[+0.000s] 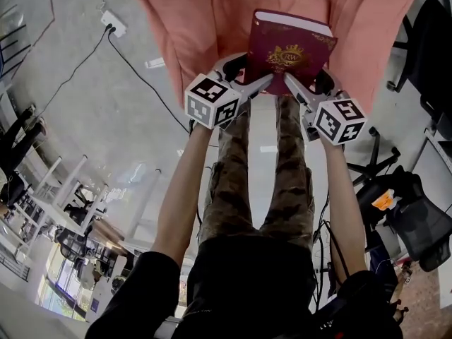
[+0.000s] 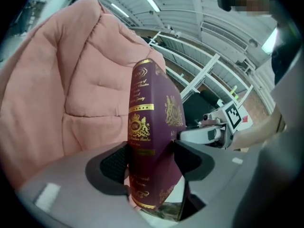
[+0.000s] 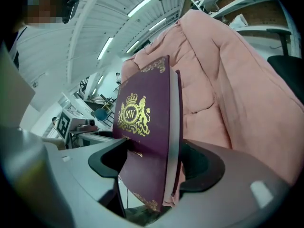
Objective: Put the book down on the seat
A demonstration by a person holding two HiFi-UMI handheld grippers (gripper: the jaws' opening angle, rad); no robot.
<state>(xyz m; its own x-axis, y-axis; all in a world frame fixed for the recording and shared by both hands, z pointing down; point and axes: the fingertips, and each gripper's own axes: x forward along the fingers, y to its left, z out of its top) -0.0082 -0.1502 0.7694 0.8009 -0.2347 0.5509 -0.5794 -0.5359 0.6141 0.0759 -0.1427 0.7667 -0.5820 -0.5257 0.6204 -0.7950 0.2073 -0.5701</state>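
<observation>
**A:** What was the largest thing in front of the person?

**B:** The pink padded seat (image 1: pixel 191 27). It filled the top of the head view and formed the backdrop in both gripper views. The person's legs (image 1: pixel 233 182) pointed straight at it, so I judged they were facing it squarely in order to reach its cushion.

**A:** And where was the book?

**B:** The maroon book (image 1: pixel 289 48) was held up in front of the seat, its cover with the gold crest (image 1: pixel 286 57) turned towards the head camera. Nothing showed it resting on the cushion, so I took the setting-down as not yet done.

**A:** Why two grips on one book?

**B:** Each one had a lower corner. The left tool (image 1: pixel 256 85) had its jaws pressed together on the spine side. The right tool (image 1: pixel 298 87) was clamped over the side where the pages open. That grip on the page edge probably kept the covers from flapping. Holding both corners likely kept the book from twisting or sagging.

**A:** Why so low on the book?

**B:** My guess is that it left the top and the back free to meet the cushion first. The jaws would then have room to let go without being trapped underneath.
</observation>
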